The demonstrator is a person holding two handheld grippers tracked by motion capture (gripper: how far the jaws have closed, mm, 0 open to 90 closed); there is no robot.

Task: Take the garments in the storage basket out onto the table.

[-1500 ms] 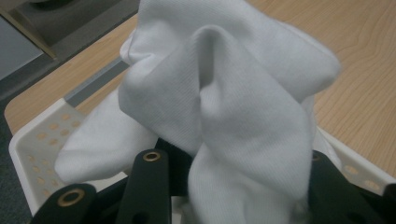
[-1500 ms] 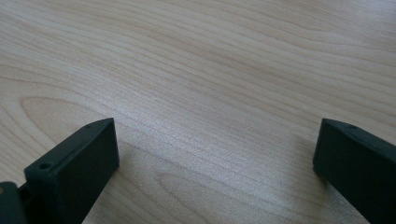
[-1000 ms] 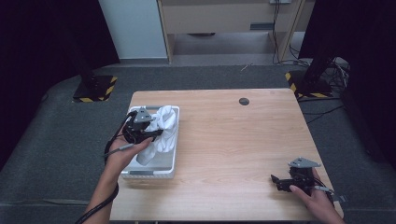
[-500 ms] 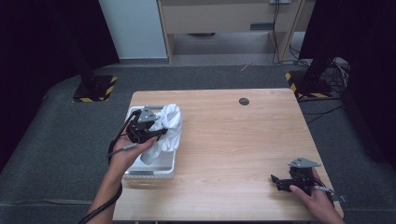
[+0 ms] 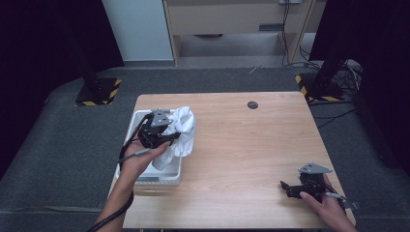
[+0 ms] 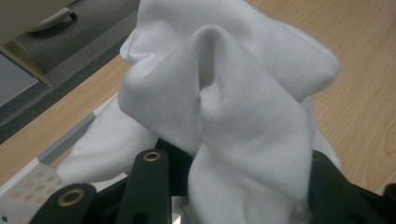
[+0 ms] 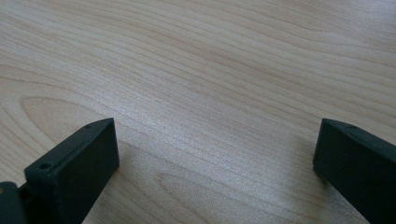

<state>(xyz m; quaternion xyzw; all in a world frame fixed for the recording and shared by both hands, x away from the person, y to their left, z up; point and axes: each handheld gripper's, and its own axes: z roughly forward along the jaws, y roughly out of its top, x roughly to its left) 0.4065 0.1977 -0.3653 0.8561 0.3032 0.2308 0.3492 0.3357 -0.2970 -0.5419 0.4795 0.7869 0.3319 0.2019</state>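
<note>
Here one wooden table (image 5: 241, 145) carries one shallow white tray (image 5: 167, 176), one white cloth (image 5: 183, 128) and one small dark round disc (image 5: 252, 105). Two grippers are at work above it, one in each of the person's hands.

The tray sits along the table's left edge, its long side running from the near left corner toward the far one. In the left gripper view its floor (image 6: 28, 189) shows rows of small round holes. The cloth is the one thing in it: a bunched, folded mass of knit fabric (image 6: 224, 102), part of it lying down inside the tray and part lifted above it, with the raised bulk hanging over the tray's right wall toward the middle of the table.

The left gripper (image 5: 162, 137) hovers over the far half of the tray, its jaws clenched on a gathered fold of the cloth, which spills up and over both black jaws in the left gripper view.

The right gripper (image 5: 290, 187) rests near the table's near right corner, well apart from tray and cloth. Its jaws stand wide apart with bare wood (image 7: 210, 93) between them, grasping nothing.

The disc lies alone close to the far edge, right of centre.
</note>
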